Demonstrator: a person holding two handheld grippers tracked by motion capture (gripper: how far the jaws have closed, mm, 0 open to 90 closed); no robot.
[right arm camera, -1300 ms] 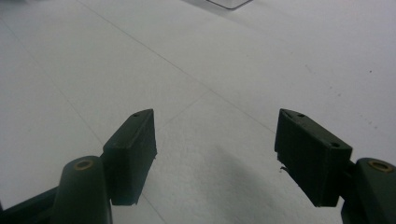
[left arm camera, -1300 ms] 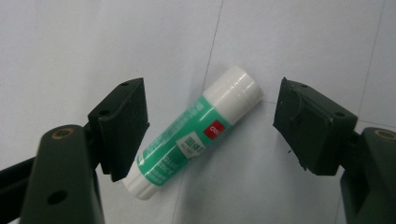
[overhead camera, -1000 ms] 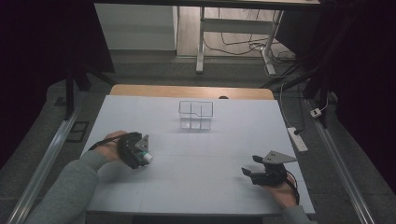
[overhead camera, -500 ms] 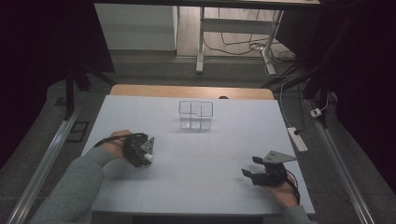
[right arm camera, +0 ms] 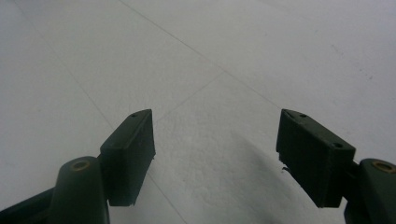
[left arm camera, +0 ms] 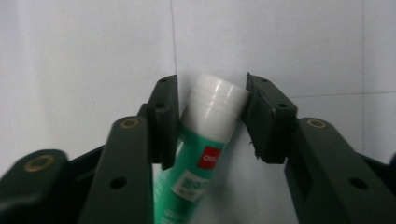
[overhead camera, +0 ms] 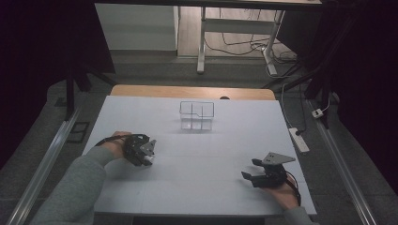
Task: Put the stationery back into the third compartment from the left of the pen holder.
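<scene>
Since the earlier frames our left gripper (left arm camera: 212, 119) has just been closing its jaws around the glue stick (left arm camera: 198, 154), and the hand has barely shifted on the table (overhead camera: 225, 136). Seen from the left gripper view, the stick lies slanted between the jaws, white cap (left arm camera: 217, 105) up: one pad presses its side and the other meets the cap's edge, so we read it as pinched, though crookedly. From above, the stick sits under that gripper (overhead camera: 146, 152) at the table's left, well apart from the wire basket (overhead camera: 197, 116) at the far middle. Our right gripper (right arm camera: 215, 154) rests near the right edge, jaws spread over bare table, holding nothing.

We judge the grasp step nearly done. Next we should confirm the grip, lift the stick straight up, and probably carry it toward the basket; gripped askew, it could pivot or slip.
</scene>
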